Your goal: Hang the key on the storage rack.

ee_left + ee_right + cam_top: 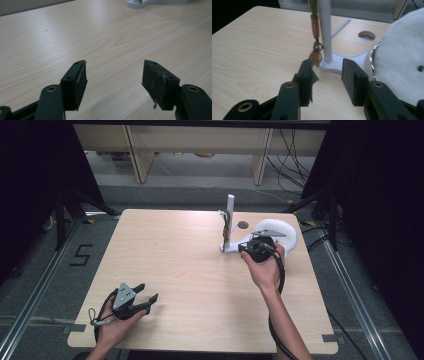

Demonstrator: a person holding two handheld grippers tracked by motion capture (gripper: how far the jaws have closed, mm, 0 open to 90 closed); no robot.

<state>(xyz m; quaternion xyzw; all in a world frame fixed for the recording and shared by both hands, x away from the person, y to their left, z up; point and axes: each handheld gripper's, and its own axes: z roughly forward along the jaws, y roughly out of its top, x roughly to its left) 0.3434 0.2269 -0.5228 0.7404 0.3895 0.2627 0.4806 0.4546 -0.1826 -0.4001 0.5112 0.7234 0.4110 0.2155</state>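
Note:
A white stand (230,205) with an upright post (325,30) rises at the table's far right. From it hangs a strap (314,23) with an orange sleeve, a small ring and a brown pendant (315,57) that reaches the stand's base (342,56). My right gripper (244,249) is just in front of that base. In the right gripper view its jaws (328,72) stand open with nothing between them, aimed at the post's foot. My left gripper (149,291) rests near the front left of the table, open and empty (113,75).
A white fluffy thing (280,232) lies right of the stand, close beside my right gripper (402,62). A round hole (243,225) is cut in the wooden tabletop (175,255) behind the stand. Dark frames and cables flank the table.

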